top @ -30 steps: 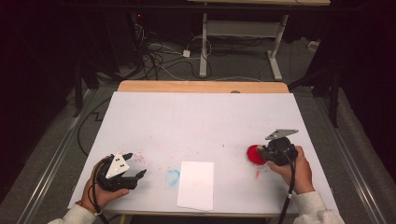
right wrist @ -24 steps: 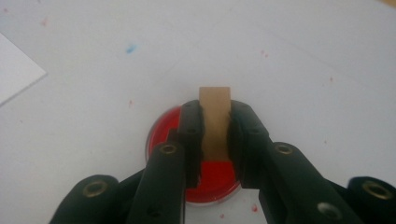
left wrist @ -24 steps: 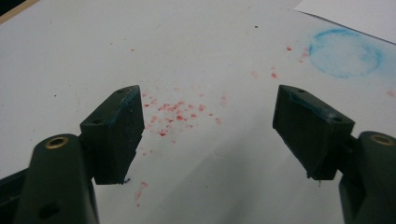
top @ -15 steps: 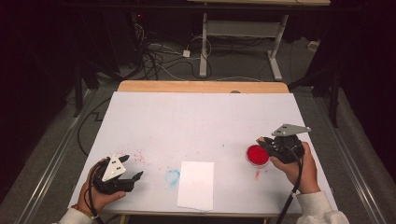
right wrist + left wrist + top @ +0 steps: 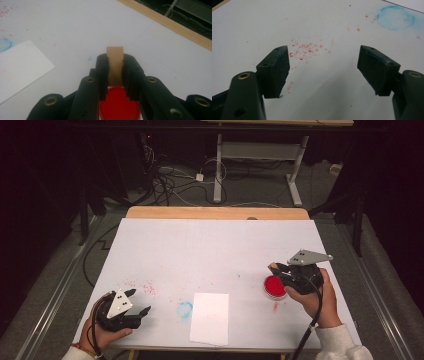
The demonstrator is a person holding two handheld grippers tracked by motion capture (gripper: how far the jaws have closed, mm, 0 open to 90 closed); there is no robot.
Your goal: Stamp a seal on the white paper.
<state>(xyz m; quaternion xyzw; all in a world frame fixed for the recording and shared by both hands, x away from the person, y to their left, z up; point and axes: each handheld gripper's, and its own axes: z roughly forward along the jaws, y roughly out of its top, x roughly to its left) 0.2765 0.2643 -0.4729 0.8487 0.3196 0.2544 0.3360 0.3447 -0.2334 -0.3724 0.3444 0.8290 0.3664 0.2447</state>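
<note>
Wooden block sits clamped between the jaws of the right tool, raised just above a round red dish at the right side of the counter; the dish shows red directly under the jaws in the right gripper view; the left tool rests low at the near left corner, jaws spread wide and holding nothing, pointing over scattered red specks; a white sheet of paper lies near the front edge, a blue ring stain just beside it.
</note>
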